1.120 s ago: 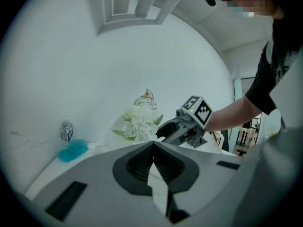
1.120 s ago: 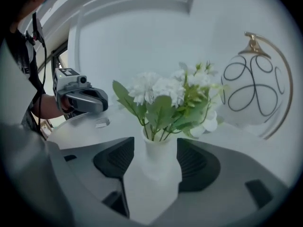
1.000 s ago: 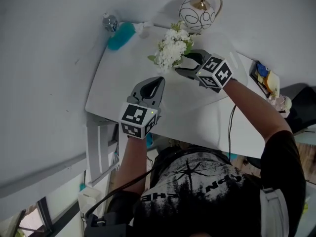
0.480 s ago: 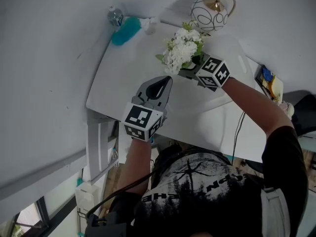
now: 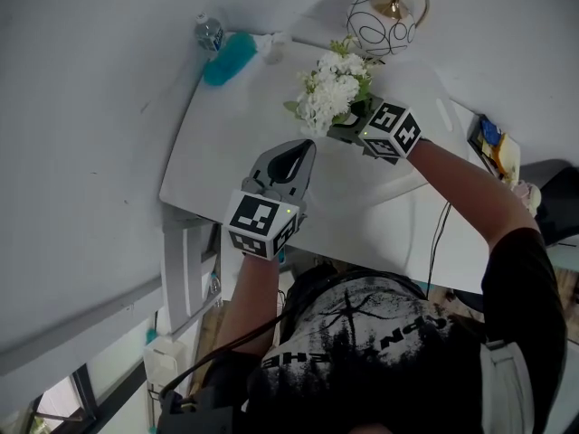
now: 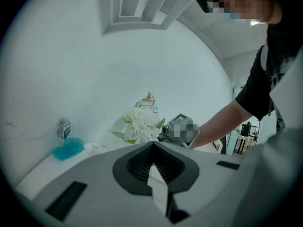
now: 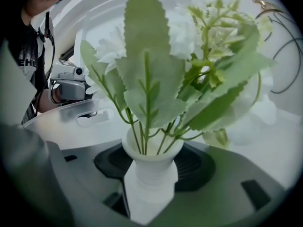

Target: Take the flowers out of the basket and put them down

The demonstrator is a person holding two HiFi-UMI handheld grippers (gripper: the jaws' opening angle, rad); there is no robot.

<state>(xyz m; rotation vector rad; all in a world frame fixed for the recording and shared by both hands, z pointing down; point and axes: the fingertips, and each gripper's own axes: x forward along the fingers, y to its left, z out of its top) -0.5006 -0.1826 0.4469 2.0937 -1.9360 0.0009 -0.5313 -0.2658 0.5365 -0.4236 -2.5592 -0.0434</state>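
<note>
The fingers (image 7: pixel 201 167) of our right gripper (image 7: pixel 151 161) sit on either side of the narrow neck of a white vase (image 7: pixel 152 174). The pads look to meet it on both sides, so this is a pinch only just taken. A second ago these fingers stood spread and short of the bunch. Since then we have slid in under the blooms, and the jaws have just been closing with the neck between them. We judge the grasp made, or very nearly, which leaves the lift and the setting down.

Straight above the fingers rise the stems and broad leaves (image 7: pixel 147 65), then the white flowers (image 5: pixel 333 89), which hide the fingertips from the head view. Just beyond the flowers stands the wire basket (image 5: pixel 382 23) with its gold handle. The vase seems to stand beside the basket rather than inside it, though we cannot see its foot. The wires and handle are the only things close enough to catch a leaf. Drawing the bunch back towards us looks the safer way.

Our left gripper (image 6: pixel 152 146) hangs well back from the right fingers, nearer to us, over bare table (image 5: pixel 235 143), with its own fingers pressed together on nothing. Off to its far left, a blue duster (image 5: pixel 224 60) and a bottle (image 5: pixel 209 33) lie at the table's corner, well apart from everything else.
</note>
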